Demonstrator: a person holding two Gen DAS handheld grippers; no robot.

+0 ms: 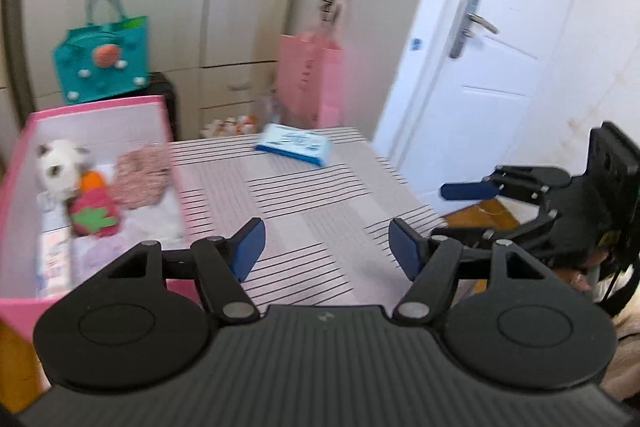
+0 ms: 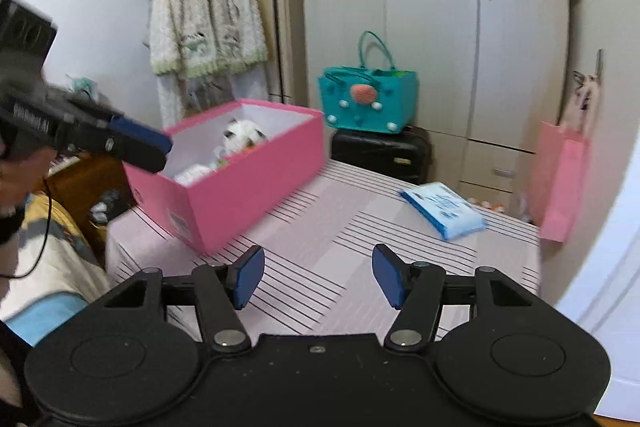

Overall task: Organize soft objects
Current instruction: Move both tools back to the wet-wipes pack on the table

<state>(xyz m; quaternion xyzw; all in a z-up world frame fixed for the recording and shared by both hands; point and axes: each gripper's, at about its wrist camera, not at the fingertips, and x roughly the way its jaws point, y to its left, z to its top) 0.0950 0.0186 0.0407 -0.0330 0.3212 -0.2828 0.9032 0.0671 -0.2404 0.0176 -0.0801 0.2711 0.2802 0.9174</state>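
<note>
Both grippers, left and right, gape empty over the striped table

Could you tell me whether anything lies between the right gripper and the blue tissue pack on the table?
Nothing visible does. The right gripper stands open and empty over bare striped tablecloth, and the blue tissue pack lies beyond it to the right. The pink box sits off to the left, clear of that path.
</note>
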